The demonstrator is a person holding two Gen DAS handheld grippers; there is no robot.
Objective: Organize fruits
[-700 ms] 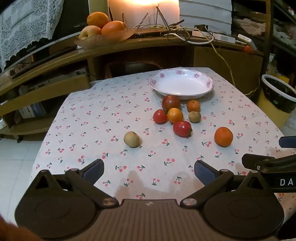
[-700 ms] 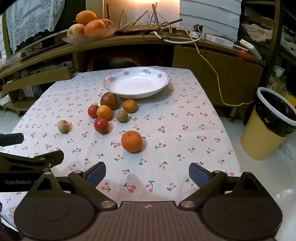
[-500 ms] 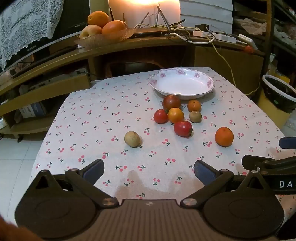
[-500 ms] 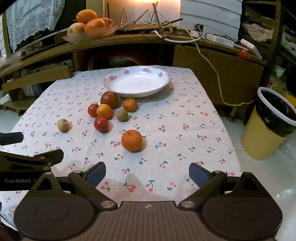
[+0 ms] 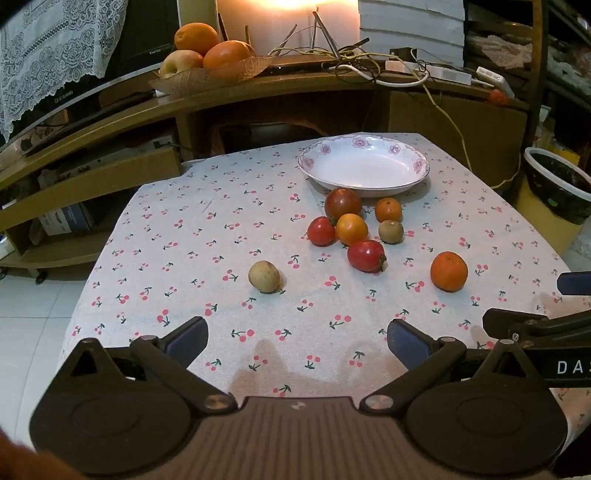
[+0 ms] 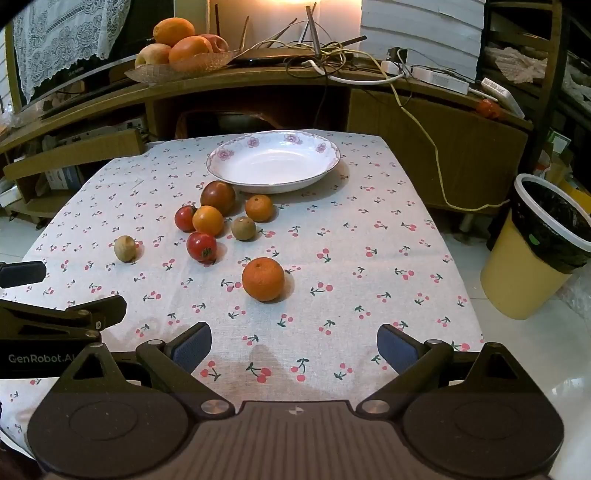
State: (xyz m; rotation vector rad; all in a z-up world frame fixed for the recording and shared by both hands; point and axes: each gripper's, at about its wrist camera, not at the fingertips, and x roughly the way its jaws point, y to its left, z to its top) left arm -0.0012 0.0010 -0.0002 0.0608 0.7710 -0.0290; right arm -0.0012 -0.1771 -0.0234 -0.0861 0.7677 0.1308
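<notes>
Both the left gripper and the right gripper hover spread wide over the near edge of the cherry-print tablecloth, holding nothing. Loose round fruits cluster mid-table before the empty white floral-rimmed bowl near the far edge, a large orange lying apart, nearer the grippers. Only the right wrist view shows the whole yellow bin beside the table's right edge.

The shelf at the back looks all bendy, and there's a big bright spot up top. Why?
Left wrist view: the fisheye lens bows the wooden shelf, and a light at the top edge glares white. Right wrist view: same curve, same glare, and the big orange casts a soft shadow to its right.
</notes>
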